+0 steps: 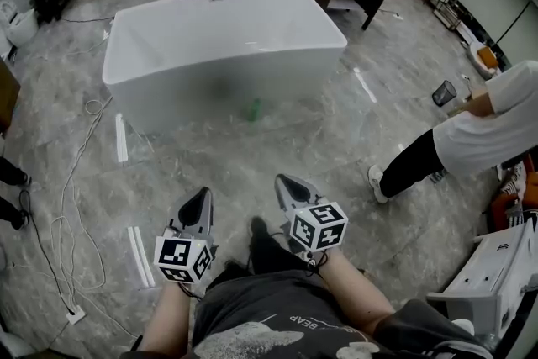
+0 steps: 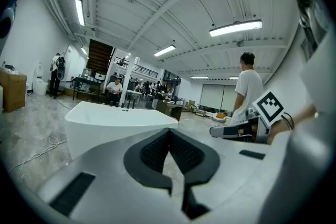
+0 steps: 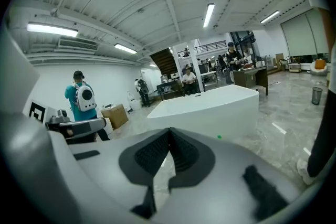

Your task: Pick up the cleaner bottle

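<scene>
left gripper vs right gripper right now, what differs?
The left gripper sits nearer the person's body; the right gripper reaches further toward the bathtub. The right gripper view catches the green cleaner bottle by the tub's base; the left gripper view doesn't show it. Shared: both have jaws shut with nothing between them, and both point toward the tub.

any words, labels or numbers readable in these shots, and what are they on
"BEAR" (last letter unsure): print on the camera wearer's dark shirt.
Small dark mark on the white bathtub: too small to read.
Green object by the bathtub: too blurred to read any label.
Marker cubes: black-and-white square patterns only, no words.
</scene>
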